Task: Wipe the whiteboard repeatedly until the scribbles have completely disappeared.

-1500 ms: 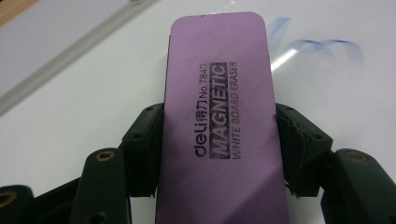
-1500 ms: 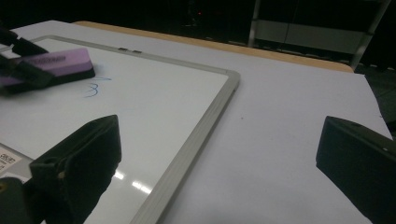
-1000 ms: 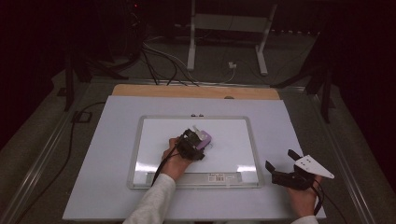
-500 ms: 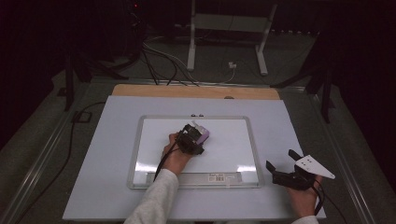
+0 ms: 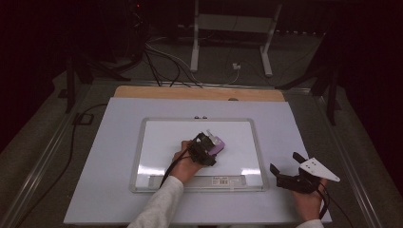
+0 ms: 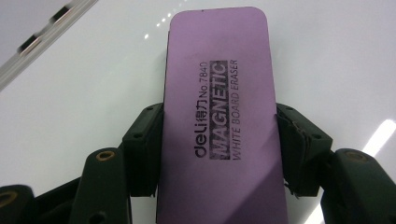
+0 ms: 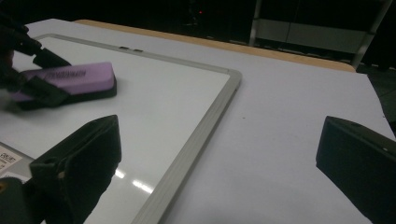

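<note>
A purple whiteboard eraser (image 6: 219,121) lies flat on the whiteboard (image 5: 161,142), and my left gripper (image 5: 209,144) is shut on its long sides near the board's middle. The eraser's printed top reads "MAGNETIC WHITE BOARD ERASER". In the right gripper view the eraser (image 7: 70,79) and the left jaws holding it sit at the far left on the board (image 7: 177,107). My right gripper (image 5: 285,168) rests open on the table right of the board's lower right corner, with nothing between its jaws.
The whiteboard's metal frame (image 5: 260,156) lies on a pale sheet (image 5: 104,156) over a wooden table (image 5: 199,92). A barcode label (image 5: 221,180) is on the frame's near edge. Cables (image 5: 166,57) and a stand (image 5: 228,33) are on the floor beyond.
My left gripper has slid the eraser a short way right and toward the near edge of the board. The right gripper has stayed where it was.
</note>
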